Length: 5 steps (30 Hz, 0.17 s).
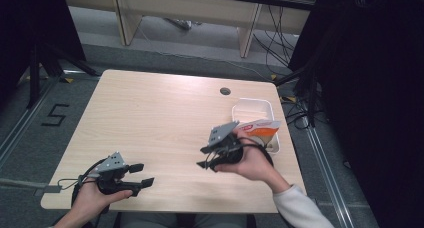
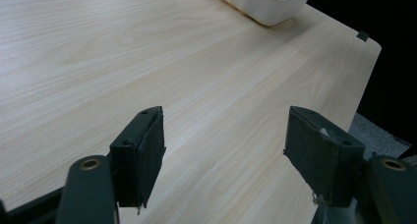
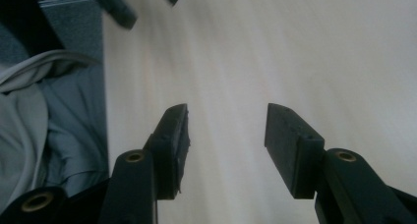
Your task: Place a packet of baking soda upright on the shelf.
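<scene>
Each hand carries a black 2-jaw gripper. The left gripper (image 1: pixel 141 175) has a grey 3-cornered plate (image 1: pixel 113 161) on top, dotted with small holes, and a black cable (image 1: pixel 85 174) looping from its rear. The right gripper (image 1: pixel 204 156) bears the same grey plate (image 1: pixel 222 131). In both gripper views the jaws are blocky black fingers (image 2: pixel 142 150) faced with dark, slightly frayed pads (image 3: pixel 293 145), each hinged on an arm with a brass-coloured eyelet (image 2: pixel 90 163). The right arm wears a light grey sleeve (image 1: pixel 299 204).

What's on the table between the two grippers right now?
Nothing: bare wood lies between the left gripper and the right gripper, as the high view shows.
</scene>
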{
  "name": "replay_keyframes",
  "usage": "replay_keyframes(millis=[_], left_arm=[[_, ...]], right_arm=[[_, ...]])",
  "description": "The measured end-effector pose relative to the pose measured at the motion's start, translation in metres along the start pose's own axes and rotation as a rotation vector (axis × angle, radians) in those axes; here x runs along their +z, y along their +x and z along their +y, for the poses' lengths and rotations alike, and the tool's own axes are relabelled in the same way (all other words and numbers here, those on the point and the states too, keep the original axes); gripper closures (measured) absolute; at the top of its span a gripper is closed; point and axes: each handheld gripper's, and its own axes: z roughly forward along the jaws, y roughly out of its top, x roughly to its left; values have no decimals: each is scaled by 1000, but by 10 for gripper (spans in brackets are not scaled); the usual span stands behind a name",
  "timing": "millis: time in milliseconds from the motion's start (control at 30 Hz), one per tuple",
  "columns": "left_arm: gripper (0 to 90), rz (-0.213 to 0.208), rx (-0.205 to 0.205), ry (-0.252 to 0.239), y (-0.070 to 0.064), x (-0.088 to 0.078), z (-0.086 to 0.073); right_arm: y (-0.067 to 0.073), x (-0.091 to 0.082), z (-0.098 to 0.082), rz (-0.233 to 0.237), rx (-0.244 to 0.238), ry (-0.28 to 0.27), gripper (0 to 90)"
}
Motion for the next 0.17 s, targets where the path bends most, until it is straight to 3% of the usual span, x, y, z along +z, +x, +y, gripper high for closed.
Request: replay_keyframes(millis=[33, 67, 100, 133, 167], left_arm=[[307, 0, 2, 0, 0, 0, 0], [307, 0, 3, -2, 0, 1, 0], [307, -5, 21, 1, 0, 1, 1], [307, -5, 11, -1, -1, 1, 1], [307, -6, 9, -2, -1, 1, 1]], right_arm=[[9, 15, -12, 27, 3, 29, 520], [9, 15, -12, 27, 3, 29, 519], [12, 22, -17, 42, 4, 68, 511], [16, 24, -20, 47, 6, 123, 513], [17, 23, -22, 40, -11, 129, 513]])
